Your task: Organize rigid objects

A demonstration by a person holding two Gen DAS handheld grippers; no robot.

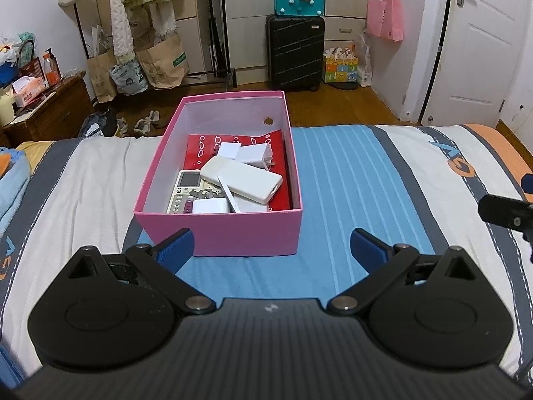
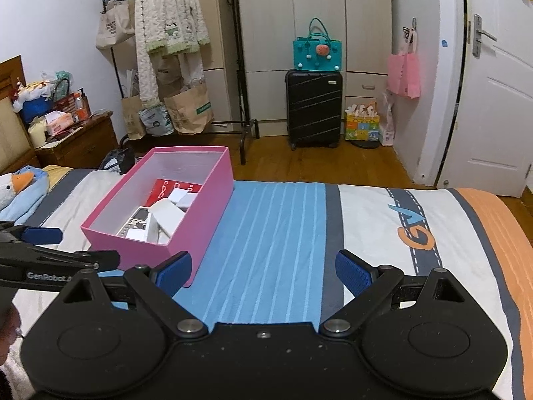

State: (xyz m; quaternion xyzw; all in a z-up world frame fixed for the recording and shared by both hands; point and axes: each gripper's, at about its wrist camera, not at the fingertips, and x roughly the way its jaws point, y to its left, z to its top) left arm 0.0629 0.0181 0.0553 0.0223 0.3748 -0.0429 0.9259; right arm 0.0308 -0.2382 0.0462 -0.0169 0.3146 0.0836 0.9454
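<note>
Pink box (image 1: 218, 230) sits open on the striped bedspread (image 1: 349, 173), toward the bed's far edge, and already holds the rigid items: a white power bank (image 1: 243, 180) lying across a remote control (image 1: 185, 193), a white plug adapter (image 1: 255, 155), a small white charger block (image 1: 210, 206) at the near wall, all on a red patterned sheet (image 1: 279, 166). No loose object shows on the bedspread in either view, so the sorting looks essentially finished; at most the piled contents could be straightened. Left gripper (image 1: 271, 245) hangs just short of the box's near wall, jaws wide apart, empty. Right gripper (image 2: 263, 268) is likewise spread and empty, over bare cover to the box's right. Left wrist view looks straight into the box; right wrist view sees it obliquely, contents half hidden, but adds a stuffed toy (image 2: 16, 186) by the pillow end.
</note>
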